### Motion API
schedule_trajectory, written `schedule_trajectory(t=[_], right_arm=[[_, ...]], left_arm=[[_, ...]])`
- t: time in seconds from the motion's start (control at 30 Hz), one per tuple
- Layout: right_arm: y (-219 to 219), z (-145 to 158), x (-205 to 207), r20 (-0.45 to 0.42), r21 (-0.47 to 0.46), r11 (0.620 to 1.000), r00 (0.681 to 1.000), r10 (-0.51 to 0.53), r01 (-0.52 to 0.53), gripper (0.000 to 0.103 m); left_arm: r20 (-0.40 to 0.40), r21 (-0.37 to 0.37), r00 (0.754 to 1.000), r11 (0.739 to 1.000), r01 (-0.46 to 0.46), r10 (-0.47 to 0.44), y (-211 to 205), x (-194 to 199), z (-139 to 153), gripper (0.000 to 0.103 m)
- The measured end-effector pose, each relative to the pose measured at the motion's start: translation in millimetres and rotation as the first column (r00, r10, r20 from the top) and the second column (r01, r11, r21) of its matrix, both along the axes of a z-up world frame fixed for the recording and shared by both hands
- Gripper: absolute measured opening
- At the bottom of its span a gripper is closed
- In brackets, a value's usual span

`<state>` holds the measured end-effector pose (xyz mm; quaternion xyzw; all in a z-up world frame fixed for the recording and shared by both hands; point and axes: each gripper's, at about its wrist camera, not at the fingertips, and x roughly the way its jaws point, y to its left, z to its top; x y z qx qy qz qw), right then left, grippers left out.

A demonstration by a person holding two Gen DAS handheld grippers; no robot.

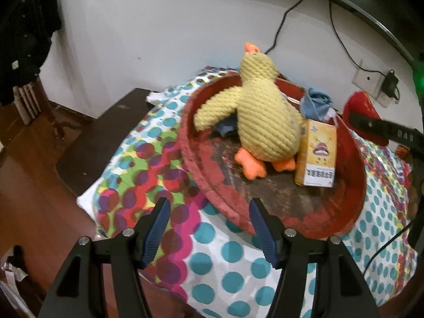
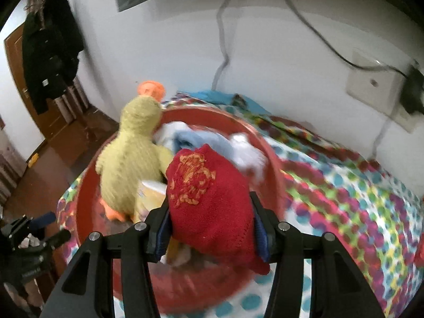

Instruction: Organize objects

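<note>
A red round basin (image 1: 201, 175) stands on a polka-dot cloth (image 1: 225, 265). Inside it are a yellow knitted duck (image 1: 265, 116), a yellow carton (image 1: 316, 156) and a bundle of blue cloth (image 1: 316, 103). My left gripper (image 1: 209, 204) hovers open at the basin's near rim, with nothing between its blue pads. My right gripper (image 2: 209, 198) is shut on a red fabric pouch (image 2: 201, 185) with gold embroidery, held above the basin (image 2: 87, 193) to the right of the duck (image 2: 129, 164). The pouch (image 1: 360, 106) also shows at the right in the left wrist view.
A wall socket (image 1: 371, 82) with a black charger and hanging cables sits behind the basin. A dark wooden surface (image 1: 106, 132) juts out left of the cloth, with wooden floor beyond. Black clothes (image 2: 50, 47) hang by a door at the far left.
</note>
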<state>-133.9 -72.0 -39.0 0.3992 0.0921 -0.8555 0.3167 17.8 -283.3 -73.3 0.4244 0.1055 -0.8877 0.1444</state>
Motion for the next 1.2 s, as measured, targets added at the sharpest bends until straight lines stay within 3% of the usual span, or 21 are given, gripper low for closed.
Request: schedule_trajectory(t=[0.17, 0.33, 0.43, 0.57, 0.77, 1.0, 1.2], right_arm=[[-39.1, 7.3, -3.8, -0.007, 0.012, 0.998, 0.998, 0.055, -0.054, 0.054], [-64.8, -1.6, -10.0, -0.012, 0.09, 0.995, 0.999, 0.041, -0.04, 0.059], [-68.3, -4.7, -9.6, -0.021, 0.115, 0.993, 0.999, 0.028, -0.025, 0.07], [-60.3, 1.6, -2.2, -0.055, 0.103, 0.995, 0.998, 0.006, 0.0, 0.088], [-46.8, 22.1, 28.3, -0.161, 0.111, 0.994, 0.987, 0.001, 0.017, 0.097], [-16.2, 30.1, 90.7, -0.16, 0.086, 0.996, 0.987, -0.011, 0.025, 0.102], [-5.8, 9.3, 117.6, -0.094, 0.161, 0.986, 0.995, -0.024, 0.04, 0.102]], left_arm=[[0.005, -0.064, 1.0, 0.998, -0.024, 0.024, -3.7, -0.2, 1.1, 0.063], [0.016, -0.035, 1.0, 0.999, -0.01, 0.011, -6.3, -1.7, -2.6, 0.063], [0.023, -0.035, 1.0, 0.999, 0.0, 0.0, -2.9, -2.8, -4.3, 0.063], [0.036, -0.045, 0.999, 0.999, 0.002, 0.0, 1.3, -3.9, -4.2, 0.063], [0.04, -0.054, 0.999, 0.998, -0.016, 0.018, 4.3, -2.0, 2.6, 0.063], [0.046, -0.101, 0.999, 0.995, -0.003, 0.008, 19.7, -1.6, 11.8, 0.063], [0.117, -0.057, 0.993, 0.998, -0.003, 0.01, 24.4, -8.8, 5.1, 0.063]])
